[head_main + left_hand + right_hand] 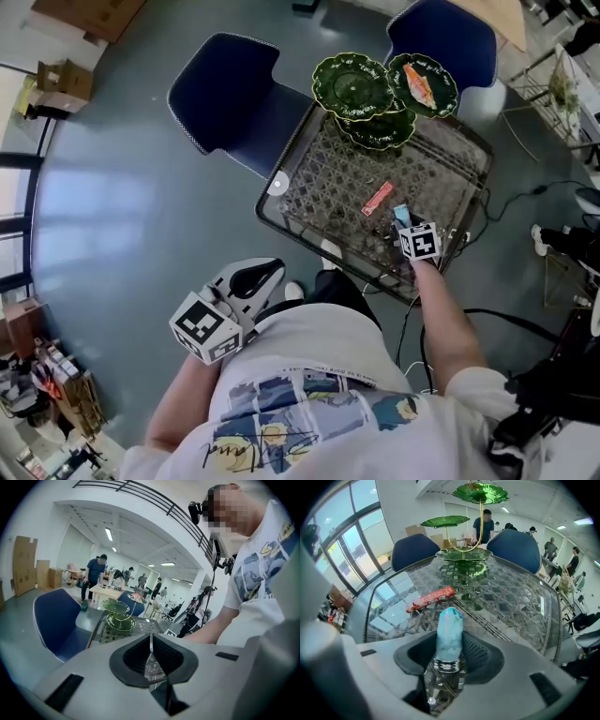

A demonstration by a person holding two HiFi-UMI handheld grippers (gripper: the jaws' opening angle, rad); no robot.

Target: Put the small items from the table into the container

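A small turquoise tube with a metal end (449, 630) lies between the jaws of my right gripper (449, 637). The pads stand close on either side and do not seem to press it. In the head view this gripper (409, 225) hovers low over the table's near right part, with the tube (401, 215) at its tips. A red packet (378, 198) (430, 599) lies on the glass just beyond. The green tiered plate stand (366, 94) (464, 555) stands at the far end and holds an orange item (421, 86). My left gripper (253, 279) (150, 637) is shut and empty, near my body.
The glass table (281, 220) has a woven base and a dark rim. Two blue chairs (234, 98) (441, 37) stand at its far side. A cable (506, 319) runs on the floor to the right. People stand at other tables far behind.
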